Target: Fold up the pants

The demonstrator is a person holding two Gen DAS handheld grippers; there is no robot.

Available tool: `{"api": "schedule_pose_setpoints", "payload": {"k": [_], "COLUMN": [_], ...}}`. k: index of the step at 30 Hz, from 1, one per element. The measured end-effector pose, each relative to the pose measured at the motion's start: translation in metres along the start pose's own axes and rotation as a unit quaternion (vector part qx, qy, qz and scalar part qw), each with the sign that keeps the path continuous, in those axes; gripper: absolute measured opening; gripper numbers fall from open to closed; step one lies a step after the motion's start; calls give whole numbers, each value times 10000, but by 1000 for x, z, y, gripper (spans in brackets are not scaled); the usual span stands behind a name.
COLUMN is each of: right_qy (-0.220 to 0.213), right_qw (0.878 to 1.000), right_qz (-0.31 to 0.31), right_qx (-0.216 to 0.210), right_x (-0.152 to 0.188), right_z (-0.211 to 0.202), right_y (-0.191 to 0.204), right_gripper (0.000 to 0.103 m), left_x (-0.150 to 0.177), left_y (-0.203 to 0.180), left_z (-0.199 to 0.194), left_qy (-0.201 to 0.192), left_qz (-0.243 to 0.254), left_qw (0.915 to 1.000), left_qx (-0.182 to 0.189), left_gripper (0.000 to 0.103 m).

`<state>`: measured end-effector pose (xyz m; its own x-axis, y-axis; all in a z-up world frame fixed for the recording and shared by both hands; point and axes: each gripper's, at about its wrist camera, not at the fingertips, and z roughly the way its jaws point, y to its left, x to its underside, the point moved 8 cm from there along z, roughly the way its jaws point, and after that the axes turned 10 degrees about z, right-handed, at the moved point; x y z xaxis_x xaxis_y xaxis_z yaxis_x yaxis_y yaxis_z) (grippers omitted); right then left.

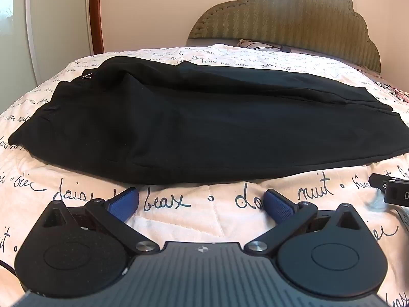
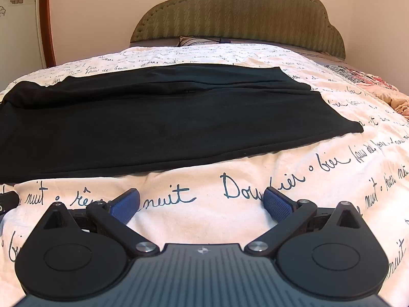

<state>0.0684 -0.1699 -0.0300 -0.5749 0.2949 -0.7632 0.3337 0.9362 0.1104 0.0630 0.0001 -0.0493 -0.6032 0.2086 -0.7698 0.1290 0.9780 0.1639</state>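
Black pants (image 1: 194, 128) lie flat across the bed, waist end at the left, one leg laid on the other. In the right wrist view the pants (image 2: 158, 122) reach to the leg ends at the right. My left gripper (image 1: 202, 202) is open and empty, just short of the pants' near edge, above the quilt. My right gripper (image 2: 202, 202) is open and empty, a little back from the near edge of the legs. Part of the right gripper (image 1: 391, 189) shows at the right edge of the left wrist view.
A white quilt with black script (image 2: 255, 204) covers the bed. A green padded headboard (image 2: 237, 12) stands behind, with a pillow and a cable at its foot. A wooden door frame (image 1: 95, 12) is at the left. Crumpled patterned fabric (image 2: 378, 87) lies at the far right.
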Motion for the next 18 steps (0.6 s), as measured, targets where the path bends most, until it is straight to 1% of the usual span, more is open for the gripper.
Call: {"api": "schedule_pose_setpoints", "payload": {"k": [18], "right_qy": [1], "right_qw": [10000], "right_qz": [23], "right_qx": [-9], "right_x": [-1], "right_z": [-1], "right_y": [0], "right_gripper": [103], "left_x": [-1], "left_y": [-2], "left_z": [0], "left_qy": [-2], "left_qz": [60], "left_qw": [10000], "left_qx": [9], "left_gripper": [102]}}
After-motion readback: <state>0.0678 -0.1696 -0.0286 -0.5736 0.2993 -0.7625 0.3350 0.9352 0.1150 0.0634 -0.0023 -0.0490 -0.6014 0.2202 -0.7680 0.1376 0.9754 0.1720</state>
